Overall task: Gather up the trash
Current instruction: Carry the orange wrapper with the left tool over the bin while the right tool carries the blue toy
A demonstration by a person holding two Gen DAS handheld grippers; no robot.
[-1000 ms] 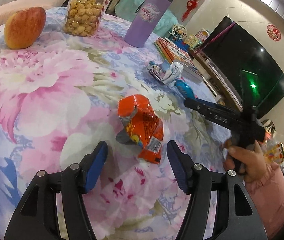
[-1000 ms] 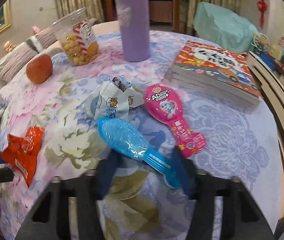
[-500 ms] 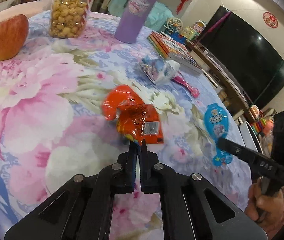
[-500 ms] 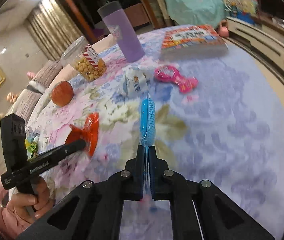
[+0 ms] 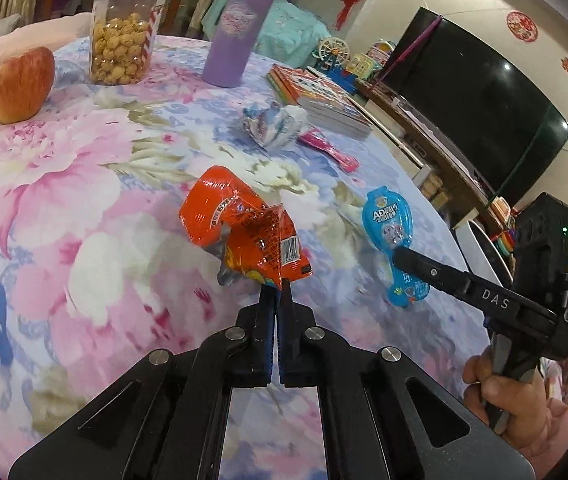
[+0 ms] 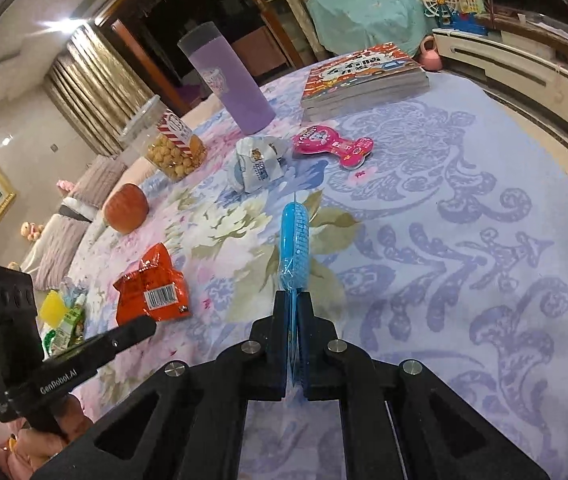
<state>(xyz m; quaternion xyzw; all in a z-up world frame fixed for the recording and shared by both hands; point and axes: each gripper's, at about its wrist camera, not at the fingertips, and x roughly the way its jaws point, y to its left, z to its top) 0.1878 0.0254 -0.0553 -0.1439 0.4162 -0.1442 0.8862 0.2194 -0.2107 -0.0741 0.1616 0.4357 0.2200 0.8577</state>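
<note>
With the left gripper (image 5: 276, 290) pinching the orange wrapper (image 5: 244, 232) by its corner and the right gripper (image 6: 293, 300) clamped on the blue pack (image 6: 295, 248), both just above the table (image 6: 463, 220), lift each clear without slackening before carrying away.

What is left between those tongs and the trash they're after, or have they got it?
Nothing stands between them. The left tongs are shut on the edge of the orange wrapper, and the right tongs are shut on the blue package. No bin shows in either view, so the way onward cannot be judged.
</note>
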